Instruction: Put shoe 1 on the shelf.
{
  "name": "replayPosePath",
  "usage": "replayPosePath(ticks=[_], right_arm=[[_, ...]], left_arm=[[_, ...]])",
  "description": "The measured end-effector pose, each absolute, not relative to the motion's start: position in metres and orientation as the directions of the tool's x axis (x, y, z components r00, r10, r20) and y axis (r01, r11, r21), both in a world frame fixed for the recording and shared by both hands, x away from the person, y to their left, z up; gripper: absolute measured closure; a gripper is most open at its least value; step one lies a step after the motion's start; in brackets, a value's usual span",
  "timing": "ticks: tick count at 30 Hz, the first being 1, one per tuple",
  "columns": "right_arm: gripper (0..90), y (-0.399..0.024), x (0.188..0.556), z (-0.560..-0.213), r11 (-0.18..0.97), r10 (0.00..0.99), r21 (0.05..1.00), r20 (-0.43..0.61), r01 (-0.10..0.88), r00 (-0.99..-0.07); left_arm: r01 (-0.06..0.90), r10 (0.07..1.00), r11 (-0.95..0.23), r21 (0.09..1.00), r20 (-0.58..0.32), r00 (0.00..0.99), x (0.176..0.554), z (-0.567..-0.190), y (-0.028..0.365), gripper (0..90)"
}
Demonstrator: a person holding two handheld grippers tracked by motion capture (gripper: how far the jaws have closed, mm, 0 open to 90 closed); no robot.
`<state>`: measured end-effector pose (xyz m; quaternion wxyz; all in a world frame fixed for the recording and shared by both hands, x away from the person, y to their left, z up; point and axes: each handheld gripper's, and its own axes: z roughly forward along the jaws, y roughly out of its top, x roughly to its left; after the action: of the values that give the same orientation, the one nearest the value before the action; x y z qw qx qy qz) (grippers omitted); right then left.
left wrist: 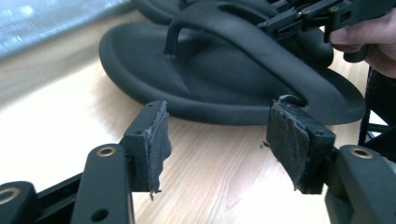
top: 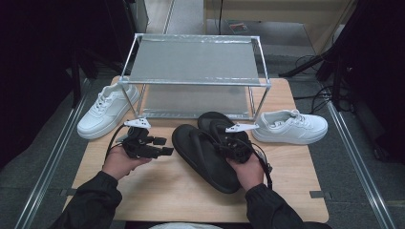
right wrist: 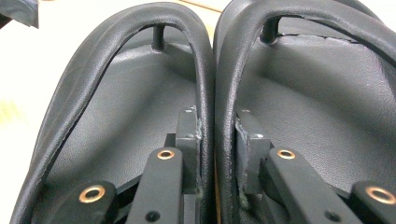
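The two black flip-flops [top: 205,148] lie side by side on the tabletop [top: 162,191], just near of the metal shoe rack [top: 196,76]. The right gripper [top: 234,145] has its fingers [right wrist: 189,140] clamped on the two adjoining straps, pinching them together. The left gripper [top: 160,145] hovers to their left, fingers [left wrist: 156,140] apart with nothing between them.

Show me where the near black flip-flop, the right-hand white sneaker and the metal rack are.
near black flip-flop [top: 200,155], high view, on its footbed.
right-hand white sneaker [top: 291,128], high view, on its side.
metal rack [top: 193,82], high view, on its front top rail.
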<state>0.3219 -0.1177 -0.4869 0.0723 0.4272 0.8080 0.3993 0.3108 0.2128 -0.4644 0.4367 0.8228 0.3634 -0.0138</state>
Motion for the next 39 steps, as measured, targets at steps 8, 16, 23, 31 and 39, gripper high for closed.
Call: replayPosePath(ticks=[8,16,23,31,39], right_arm=[[75.8,-0.107,0.343,-0.483,0.317,0.757,0.711,0.209,0.628,-0.619],[75.8,-0.092,0.373,-0.483,0.316,0.772,0.715,0.187,0.623,-0.607],[75.8,-0.084,0.401,-0.493,0.271,0.813,0.721,0.183,0.638,-0.552],[75.8,-0.075,0.426,-0.502,0.220,0.850,0.725,0.185,0.652,-0.493],[75.7,-0.056,0.446,-0.505,0.189,0.861,0.726,0.201,0.662,-0.466]], left_arm=[[0.604,0.592,-0.383,0.699,-0.315,0.741,0.325,-0.437,0.210,75.0],[0.579,0.579,-0.378,0.723,-0.303,0.757,0.357,-0.412,0.207,85.3],[0.567,0.578,-0.370,0.736,-0.295,0.761,0.391,-0.390,0.209,88.5],[0.530,0.592,-0.371,0.763,-0.245,0.768,0.424,-0.359,0.206,89.1],[0.517,0.613,-0.373,0.770,-0.214,0.761,0.451,-0.340,0.203,89.6]])
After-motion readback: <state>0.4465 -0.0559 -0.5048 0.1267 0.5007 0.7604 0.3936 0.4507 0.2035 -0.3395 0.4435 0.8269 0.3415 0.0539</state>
